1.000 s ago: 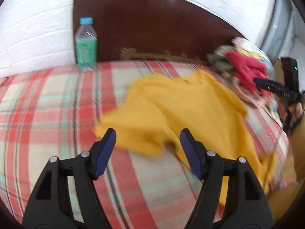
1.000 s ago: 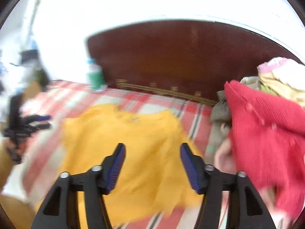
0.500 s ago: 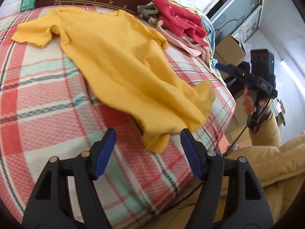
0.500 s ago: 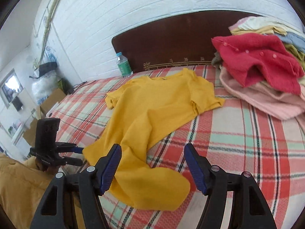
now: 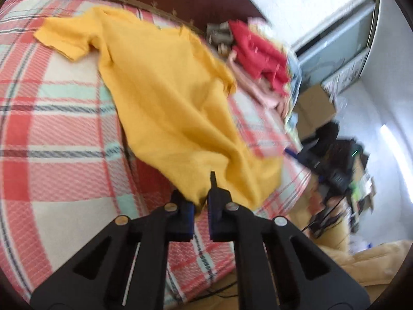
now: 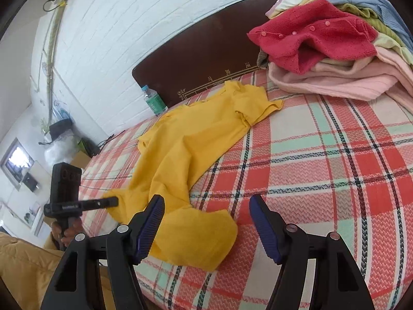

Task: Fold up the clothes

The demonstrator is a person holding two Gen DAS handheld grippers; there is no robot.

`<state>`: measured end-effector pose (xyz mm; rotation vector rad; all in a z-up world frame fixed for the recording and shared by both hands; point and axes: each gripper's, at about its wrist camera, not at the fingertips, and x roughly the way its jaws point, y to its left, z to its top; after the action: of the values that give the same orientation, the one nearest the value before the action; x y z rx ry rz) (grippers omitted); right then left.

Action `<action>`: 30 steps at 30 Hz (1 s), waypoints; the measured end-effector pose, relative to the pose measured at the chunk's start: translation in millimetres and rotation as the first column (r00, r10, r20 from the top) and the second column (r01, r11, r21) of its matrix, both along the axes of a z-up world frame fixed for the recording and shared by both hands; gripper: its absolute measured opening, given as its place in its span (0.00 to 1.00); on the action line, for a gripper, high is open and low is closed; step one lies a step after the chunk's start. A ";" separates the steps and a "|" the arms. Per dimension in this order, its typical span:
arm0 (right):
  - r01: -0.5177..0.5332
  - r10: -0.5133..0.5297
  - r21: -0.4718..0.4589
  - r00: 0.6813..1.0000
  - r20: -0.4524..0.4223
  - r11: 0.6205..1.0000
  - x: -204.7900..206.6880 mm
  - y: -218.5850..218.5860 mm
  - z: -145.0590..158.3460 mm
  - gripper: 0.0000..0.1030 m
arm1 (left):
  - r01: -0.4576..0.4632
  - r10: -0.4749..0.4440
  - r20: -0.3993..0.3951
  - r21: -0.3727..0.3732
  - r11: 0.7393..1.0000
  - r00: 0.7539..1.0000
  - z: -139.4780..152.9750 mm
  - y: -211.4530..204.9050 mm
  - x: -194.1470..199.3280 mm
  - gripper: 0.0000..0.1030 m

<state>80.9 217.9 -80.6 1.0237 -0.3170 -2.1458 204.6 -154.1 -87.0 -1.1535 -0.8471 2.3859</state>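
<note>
A yellow T-shirt [image 5: 167, 98] lies crumpled along a plaid bed, collar toward the headboard and hem at the near edge. My left gripper [image 5: 200, 202] is shut on the hem's corner, with yellow cloth pinched between its blue pads. In the right wrist view the same T-shirt [image 6: 188, 149] stretches away, and the left gripper [image 6: 113, 202] meets its hem at the bed's left edge. My right gripper [image 6: 207, 223] hangs open just above the other bunched hem corner, nothing between its fingers. The left wrist view shows the right gripper [image 5: 290, 152] only as a blur.
A pile of clothes [image 6: 322, 36] topped by a red knit sits at the head of the bed on the right. A water bottle [image 6: 153, 100] stands by the dark headboard [image 6: 206, 59]. A cardboard box [image 5: 313, 106] and clutter lie beyond the bed's edge.
The left gripper has gone from open to shut on the yellow hem corner. The right gripper has come lower and closer over the other hem corner, still open.
</note>
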 end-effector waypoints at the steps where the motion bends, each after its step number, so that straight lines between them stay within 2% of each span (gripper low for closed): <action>1: -0.014 0.014 -0.012 1.000 0.006 1.000 1.3 -1.5 -0.5 0.70 | -0.021 0.022 -0.017 0.020 1.000 1.000 8.3 -9.3 5.7 0.09; 7: -0.130 0.131 -0.014 0.990 0.047 0.991 8.1 -36.3 -13.7 0.72 | -0.134 0.134 -0.027 -0.005 0.991 0.991 36.7 -58.9 35.0 0.09; 11: -0.221 0.218 0.023 0.972 0.090 0.975 18.1 -70.3 -31.2 0.72 | -0.182 0.182 0.019 0.013 0.983 0.983 22.7 -82.3 48.3 0.09; 13: -0.241 0.233 0.067 0.967 0.106 0.968 22.6 -82.3 -39.3 0.72 | -0.192 0.194 0.050 -0.045 0.980 0.980 9.4 -78.6 47.5 0.09; 14: -0.243 0.236 0.065 0.966 0.106 0.968 23.5 -82.5 -40.2 0.72 | -0.187 0.191 0.062 -0.061 0.980 0.980 1.9 -76.7 48.8 0.09; 19: -0.233 0.229 0.031 0.969 0.091 0.972 25.2 -74.5 -39.2 0.72 | -0.138 0.140 0.076 -0.041 0.990 0.987 -26.7 -72.5 54.0 0.12; 20: -0.234 0.231 0.024 0.968 0.096 0.972 25.8 -74.1 -40.3 0.72 | -0.131 0.134 0.079 -0.038 0.991 0.988 -31.0 -71.5 53.4 0.15; 22: -0.235 0.233 0.009 0.967 0.105 0.972 26.9 -73.2 -42.4 0.72 | -0.123 0.128 0.094 -0.060 0.991 0.987 -38.7 -67.5 52.4 0.47; 23: -0.236 0.234 0.002 0.966 0.110 0.972 27.5 -72.7 -43.5 0.69 | -0.118 0.125 0.094 -0.075 0.990 0.988 -40.9 -64.5 52.0 0.48; 24: -0.237 0.236 -0.006 0.965 0.115 0.972 28.0 -72.2 -44.6 0.52 | -0.109 0.115 0.077 -0.085 0.990 0.990 -40.0 -60.3 52.6 0.48; 25: -0.237 0.237 -0.013 0.964 0.120 0.971 28.6 -71.8 -45.7 0.28 | -0.101 0.107 0.066 -0.088 0.991 0.992 -38.5 -57.9 52.6 0.43; 26: -0.238 0.239 -0.021 0.963 0.125 0.971 29.1 -71.3 -46.7 0.21 | -0.093 0.098 0.055 -0.090 0.992 0.994 -37.1 -55.6 52.5 0.35; 27: -0.238 0.240 -0.028 0.962 0.129 0.971 29.7 -70.9 -47.8 0.18 | -0.088 0.093 0.046 -0.092 0.992 0.995 -35.6 -53.8 52.3 0.15; 30: -0.211 0.217 -0.061 0.969 0.114 0.975 36.4 -61.8 -39.1 0.13 | -0.103 0.106 0.040 -0.076 0.992 0.994 -27.5 -56.8 50.9 0.10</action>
<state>117.3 156.1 -119.7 1.1088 -0.2995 -1.8792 255.5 -210.8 -114.5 -1.2214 -0.8600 2.5038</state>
